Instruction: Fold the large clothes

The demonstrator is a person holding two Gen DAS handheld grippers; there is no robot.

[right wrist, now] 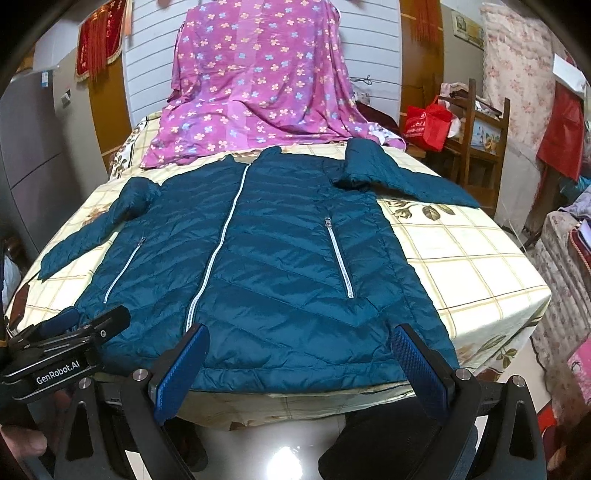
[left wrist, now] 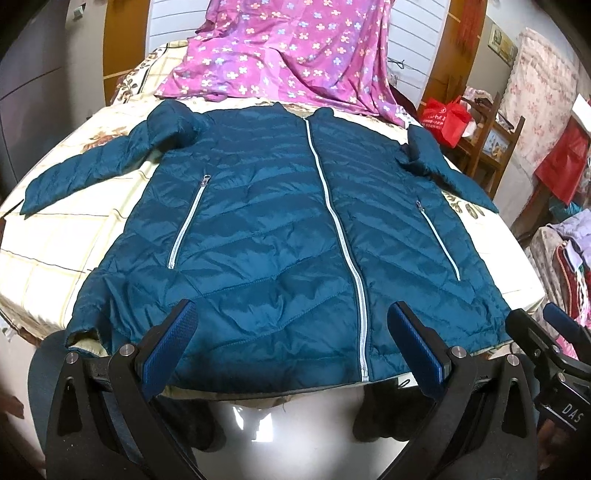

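Lying: jacket (left wrist: 280,229) flat, zipped, front up, hem at bed's (right wrist: 472,266) near edge
Left tongs (left wrist: 291,347): released, over hem
Right tongs (right wrist: 299,363): released, over hem

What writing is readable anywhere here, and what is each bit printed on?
"GenRobot.AI": white letters on the body of the left gripper, seen from the right wrist view.
"DAS": white letters, cut off by the picture's edge, on the body of the right gripper, seen from the left wrist view.
White print on the red bag: too small to read.
Wall plaque: too blurred to read.
The blue jacket shows no writing.
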